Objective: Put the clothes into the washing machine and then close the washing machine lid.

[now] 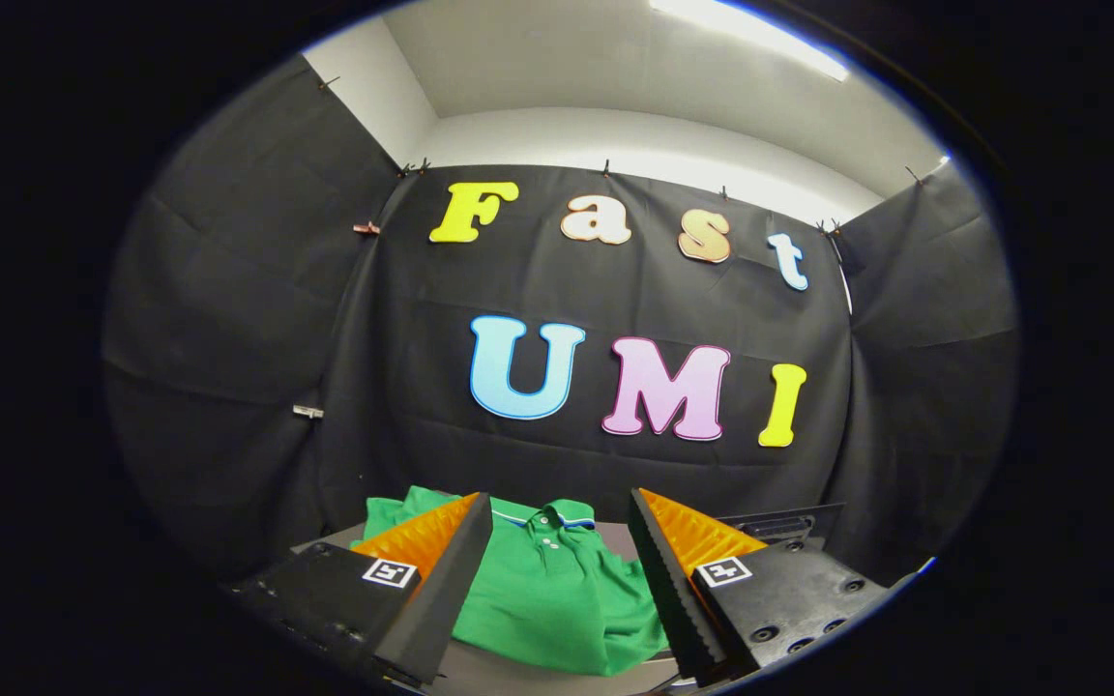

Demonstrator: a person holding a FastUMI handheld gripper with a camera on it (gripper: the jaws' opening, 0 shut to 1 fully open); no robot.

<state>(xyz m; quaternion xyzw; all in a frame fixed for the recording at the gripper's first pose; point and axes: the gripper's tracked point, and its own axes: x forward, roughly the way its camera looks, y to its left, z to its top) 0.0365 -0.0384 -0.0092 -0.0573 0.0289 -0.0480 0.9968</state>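
1. Gripper view counts one gripper [562, 522] with two fingers [441, 580], one green polo shirt [547, 590], and one dark object [779, 525] behind the right finger.
2. Jaws stand wide apart, holding nothing.
3. Crumpled on a grey surface [518, 672], the shirt lies between the fingers and just ahead of them, its collar toward the black cloth wall [615, 464].

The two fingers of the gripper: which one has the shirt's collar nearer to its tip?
The gripper stands open. The finger lying over the green polo shirt near its sleeve; the collar sits closer to its tip than to the other finger.
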